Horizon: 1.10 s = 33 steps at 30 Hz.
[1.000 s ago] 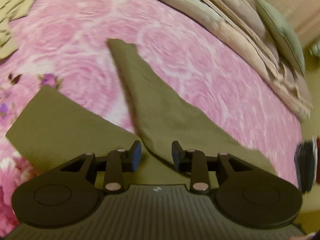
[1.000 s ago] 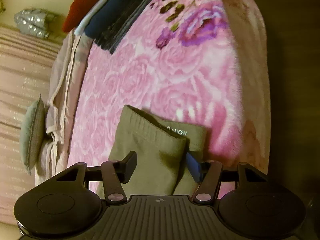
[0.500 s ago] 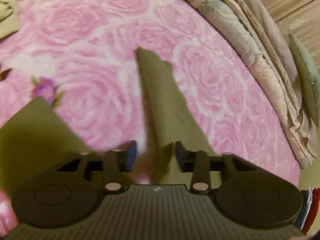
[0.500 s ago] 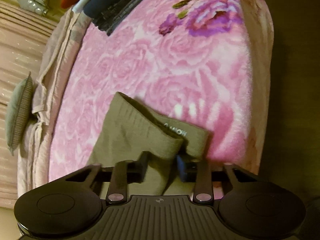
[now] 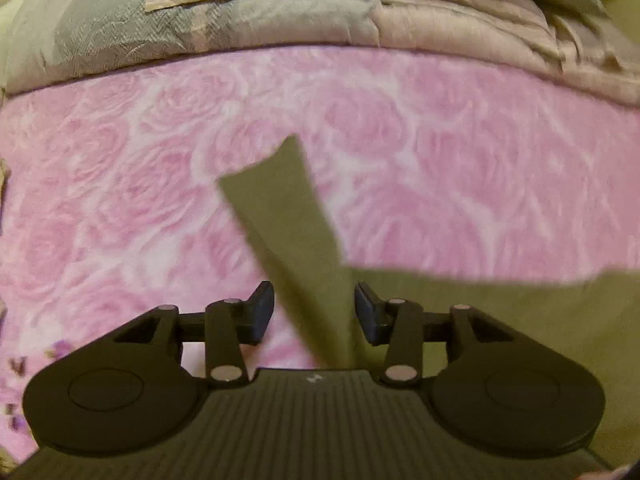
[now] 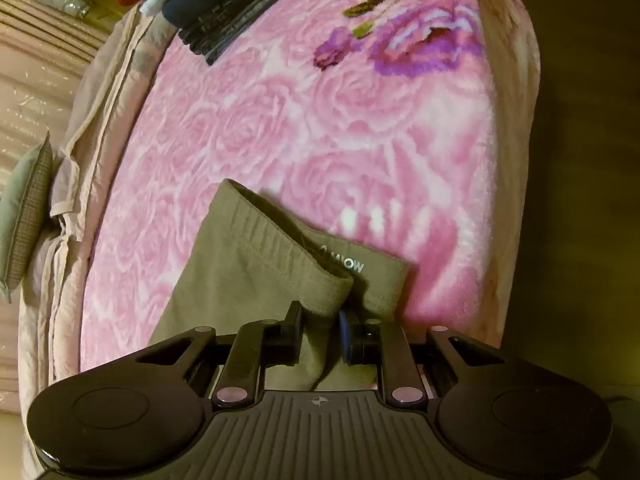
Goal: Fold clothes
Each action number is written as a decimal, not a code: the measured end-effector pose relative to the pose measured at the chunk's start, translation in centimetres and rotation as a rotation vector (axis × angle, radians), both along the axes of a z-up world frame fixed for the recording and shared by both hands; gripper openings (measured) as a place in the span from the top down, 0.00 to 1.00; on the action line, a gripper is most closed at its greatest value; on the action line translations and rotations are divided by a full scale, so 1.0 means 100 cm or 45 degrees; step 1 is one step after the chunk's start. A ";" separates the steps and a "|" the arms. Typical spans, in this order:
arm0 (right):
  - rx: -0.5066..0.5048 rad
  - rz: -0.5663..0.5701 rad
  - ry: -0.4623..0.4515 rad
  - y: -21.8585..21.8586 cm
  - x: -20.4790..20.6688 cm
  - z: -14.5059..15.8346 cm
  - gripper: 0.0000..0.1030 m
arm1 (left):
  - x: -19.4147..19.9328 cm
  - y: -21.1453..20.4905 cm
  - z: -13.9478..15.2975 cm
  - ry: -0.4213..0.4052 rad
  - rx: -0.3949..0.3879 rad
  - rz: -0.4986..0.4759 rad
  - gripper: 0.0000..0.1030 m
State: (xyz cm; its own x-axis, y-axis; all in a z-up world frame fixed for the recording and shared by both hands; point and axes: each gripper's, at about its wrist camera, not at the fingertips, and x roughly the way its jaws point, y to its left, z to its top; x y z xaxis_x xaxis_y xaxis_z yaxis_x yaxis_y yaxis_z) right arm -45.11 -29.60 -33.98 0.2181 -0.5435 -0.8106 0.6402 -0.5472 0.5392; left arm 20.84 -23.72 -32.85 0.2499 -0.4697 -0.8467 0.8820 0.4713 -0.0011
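Nearest, the right gripper (image 6: 320, 334) pinches the waistband of the olive trousers (image 6: 248, 280), its narrow jaws clamped on the doubled cloth. The left gripper (image 5: 314, 312) is opening, a trouser leg (image 5: 288, 216) loose between its pads, apparently untouched, though blur hides the contact. The fabric looks soft, light and limp; hems and waistband are the places to grip. The trousers lie on the pink rose blanket (image 5: 440, 152), folded bedding (image 5: 280, 24) beyond.
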 end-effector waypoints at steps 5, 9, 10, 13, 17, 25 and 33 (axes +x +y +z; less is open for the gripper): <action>-0.001 -0.012 -0.006 0.001 0.000 -0.003 0.82 | 0.043 0.021 -0.002 0.317 -0.152 0.231 0.62; 0.011 -0.015 0.001 -0.001 0.001 -0.004 0.82 | 0.090 0.019 -0.024 0.698 -0.259 0.548 0.61; 0.014 -0.014 0.003 -0.002 0.001 -0.004 0.82 | 0.099 0.018 -0.032 0.787 -0.287 0.640 0.61; 0.020 -0.008 0.010 -0.003 0.001 -0.003 0.82 | 0.118 0.011 -0.050 0.876 -0.350 0.791 0.66; 0.022 0.017 0.035 -0.005 0.003 0.000 0.82 | 0.128 0.005 -0.051 0.849 -0.394 0.800 0.95; -0.060 0.101 0.102 -0.015 -0.001 0.034 0.91 | 0.107 0.081 0.020 0.630 -0.514 0.688 0.97; -0.010 0.128 0.044 -0.023 -0.009 0.023 0.91 | 0.110 0.146 -0.017 0.644 -0.446 0.932 0.99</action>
State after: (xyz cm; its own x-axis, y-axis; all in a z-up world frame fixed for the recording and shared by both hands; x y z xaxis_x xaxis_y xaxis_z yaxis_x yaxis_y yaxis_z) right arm -45.97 -31.86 -31.72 0.2442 -0.5268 -0.8141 0.7098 -0.4749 0.5202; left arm 31.80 -9.12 -34.55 0.2251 -0.5892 -0.7760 0.2252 0.8063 -0.5469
